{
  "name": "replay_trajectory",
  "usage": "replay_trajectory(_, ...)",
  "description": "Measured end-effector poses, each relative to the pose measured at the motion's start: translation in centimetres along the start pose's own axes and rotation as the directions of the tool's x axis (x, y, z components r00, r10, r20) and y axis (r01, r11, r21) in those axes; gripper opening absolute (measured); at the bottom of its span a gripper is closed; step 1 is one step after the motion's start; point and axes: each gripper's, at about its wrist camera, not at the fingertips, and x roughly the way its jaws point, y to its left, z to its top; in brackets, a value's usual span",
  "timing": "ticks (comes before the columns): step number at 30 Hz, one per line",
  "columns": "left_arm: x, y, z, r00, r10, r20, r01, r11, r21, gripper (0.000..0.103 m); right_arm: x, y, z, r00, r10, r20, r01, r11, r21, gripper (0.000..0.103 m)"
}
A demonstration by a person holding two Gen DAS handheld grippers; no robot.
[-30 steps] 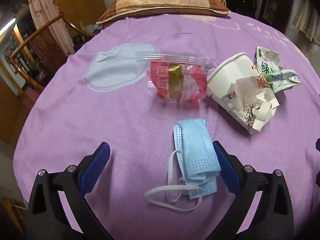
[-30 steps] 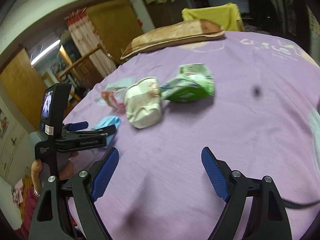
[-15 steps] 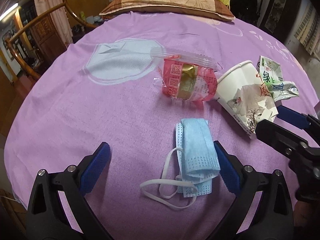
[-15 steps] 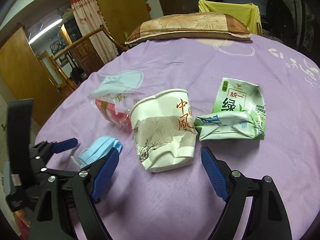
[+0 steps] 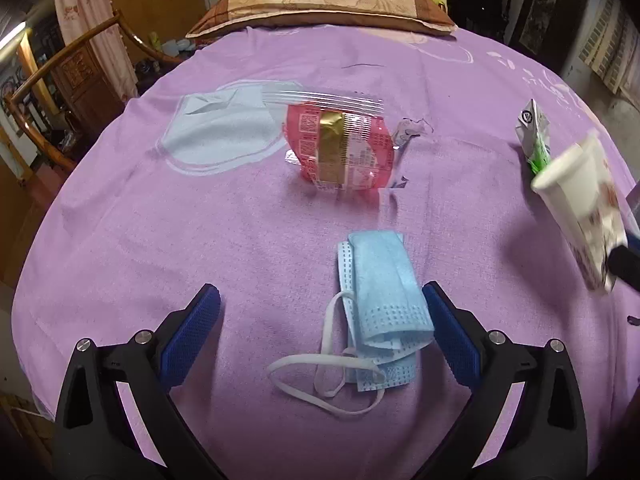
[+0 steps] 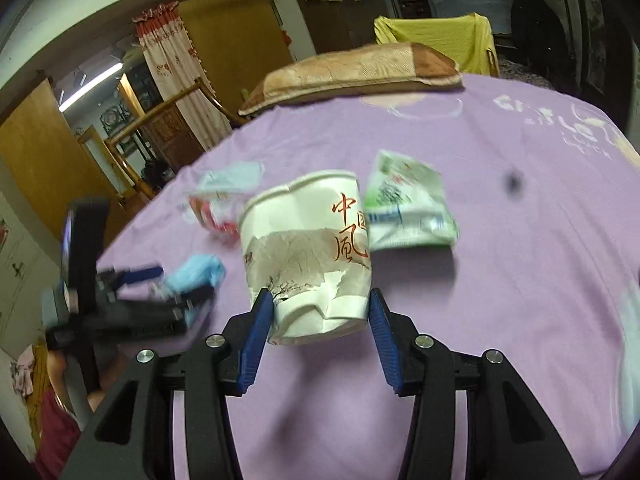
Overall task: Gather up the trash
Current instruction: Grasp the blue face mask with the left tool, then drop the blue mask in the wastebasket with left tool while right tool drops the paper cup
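**Crushed cup gripped above the bedspread**

The right tool [image 6: 322,314], its jaws just drawn in, clamps the torn paper cup [image 6: 308,252] by its base, beside the green carton [image 6: 408,216]. The left tool [image 5: 320,328] hangs spread wide around the blue face mask [image 5: 384,300] on the purple bed [image 5: 160,220].

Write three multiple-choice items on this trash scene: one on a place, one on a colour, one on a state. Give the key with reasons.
1. Where does the face mask lie?
A. on the pillow
B. between the left gripper's fingers
C. inside the cup

2. What colour is the bedsheet?
A. green
B. white
C. purple

3. What is the right gripper doing?
A. clamping the paper cup
B. hanging wide open over bare cloth
C. gripping the green carton

Key: B, the mask lies against the right pad, untouched by the left one; C, purple cloth covers the bed; A, both blue pads press the crumpled cup's base, the jaws having just closed.
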Motion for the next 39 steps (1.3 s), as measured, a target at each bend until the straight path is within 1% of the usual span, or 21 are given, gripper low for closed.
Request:
replay_trajectory(2,-0.1,-0.3,0.0,1.000,0.008,0.009,-0.008,1.000,0.015,0.096,-0.1,-0.4,-1.0,1.000,-0.005,-0.020,0.005,1.000,0.003,0.049)
replay_trajectory(3,-0.3,-0.5,0.0,1.000,0.010,0.018,-0.010,1.000,0.022,0.095,-0.1,-0.7,-1.2,1.000,-0.011,-0.028,0.011,1.000,0.009,0.053)
replay_trajectory(4,-0.4,-0.6,0.0,1.000,0.013,0.025,-0.014,1.000,0.025,0.092,-0.2,-1.1,-1.3,1.000,-0.010,-0.030,0.011,1.000,0.026,0.059)
replay_trajectory(5,-0.5,-0.7,-0.1,0.999,0.020,0.037,-0.021,0.999,0.033,0.090,-0.3,-1.3,-1.3,1.000,-0.007,-0.024,0.008,0.999,0.041,0.062)
replay_trajectory(6,-0.6,-0.9,-0.1,0.999,0.021,0.042,-0.023,0.999,0.043,0.085,-0.5,-1.5,-1.2,1.000,-0.004,-0.015,0.004,0.999,0.053,0.066)
replay_trajectory(7,-0.6,-1.1,-0.2,0.999,0.021,0.043,-0.023,0.998,0.051,0.078,-0.8,-1.6,-1.1,1.000,-0.003,-0.002,0.003,0.998,0.060,0.068)
replay_trajectory(8,-0.5,-1.4,-0.2,0.999,0.019,0.041,-0.021,0.998,0.065,0.075,-0.8,-1.5,-1.1,1.000,-0.005,0.004,0.005,0.998,0.058,0.068)
replay_trajectory(10,-0.3,-1.6,-0.2,0.999,0.013,0.032,-0.015,0.997,0.079,0.063,-0.9,-1.4,-1.2,1.000,-0.013,0.012,0.012,0.999,0.051,0.071)
replay_trajectory(14,-0.3,-1.7,-0.2,0.999,-0.018,0.031,0.015,0.996,0.092,0.054,-0.6,-1.0,-1.2,0.999,-0.031,0.006,0.031,0.999,0.030,0.073)
replay_trajectory(17,-0.4,-1.8,-0.3,0.999,-0.028,0.035,0.024,0.995,0.094,0.047,-0.4,-0.4,-1.2,0.999,-0.052,0.009,0.052,0.999,0.004,0.077)
replay_trajectory(19,-0.5,-1.8,-0.3,0.999,-0.037,0.038,0.034,0.995,0.095,0.039,-0.1,0.1,-1.2,0.998,-0.068,0.012,0.068,0.997,-0.023,0.079)
replay_trajectory(21,-0.5,-1.9,-0.3,0.998,-0.042,0.041,0.038,0.994,0.098,0.036,0.2,0.7,-1.2,0.996,-0.087,0.011,0.087,0.995,-0.049,0.081)
replay_trajectory(25,-0.9,-1.9,-0.4,0.997,-0.052,0.059,0.046,0.994,0.099,0.033,1.5,1.8,-1.2,0.992,-0.124,-0.015,0.122,0.987,-0.109,0.081)
replay_trajectory(26,-1.0,-1.8,-0.4,0.997,-0.055,0.062,0.048,0.994,0.097,0.033,1.8,2.1,-1.4,0.990,-0.137,-0.024,0.133,0.983,-0.129,0.079)
replay_trajectory(27,-1.1,-1.8,-0.4,0.996,-0.058,0.067,0.052,0.994,0.095,0.033,2.0,2.4,-1.5,0.990,-0.135,-0.035,0.128,0.981,-0.142,0.052)
replay_trajectory(28,-1.1,-1.8,-0.4,0.996,-0.060,0.069,0.054,0.994,0.093,0.032,1.9,2.5,-1.5,0.992,-0.119,-0.033,0.113,0.983,-0.147,0.042)
replay_trajectory(30,-1.4,-1.6,-0.5,0.994,-0.069,0.082,0.062,0.994,0.085,0.031,0.4,3.0,-1.7,0.992,-0.116,0.044,0.122,0.979,-0.163,0.031)
replay_trajectory(31,-1.7,-1.4,-0.5,0.992,-0.082,0.097,0.074,0.994,0.079,0.031,-0.3,3.4,-2.0,0.988,-0.131,0.080,0.144,0.973,-0.183,0.016)
replay_trajectory(33,-2.3,-1.1,-0.6,0.986,-0.111,0.121,0.103,0.992,0.067,0.031,-1.3,4.0,-2.3,0.983,-0.137,0.125,0.160,0.968,-0.194,0.016)
replay_trajectory(35,-2.7,-0.8,-0.8,0.983,-0.121,0.138,0.115,0.992,0.052,0.031,-2.1,4.2,-2.5,0.984,-0.110,0.144,0.136,0.973,-0.187,0.016)
replay_trajectory(39,-3.4,-0.3,-1.1,0.976,-0.139,0.167,0.137,0.990,0.025,0.031,-3.0,4.5,-2.8,0.979,-0.102,0.178,0.137,0.971,-0.197,0.015)
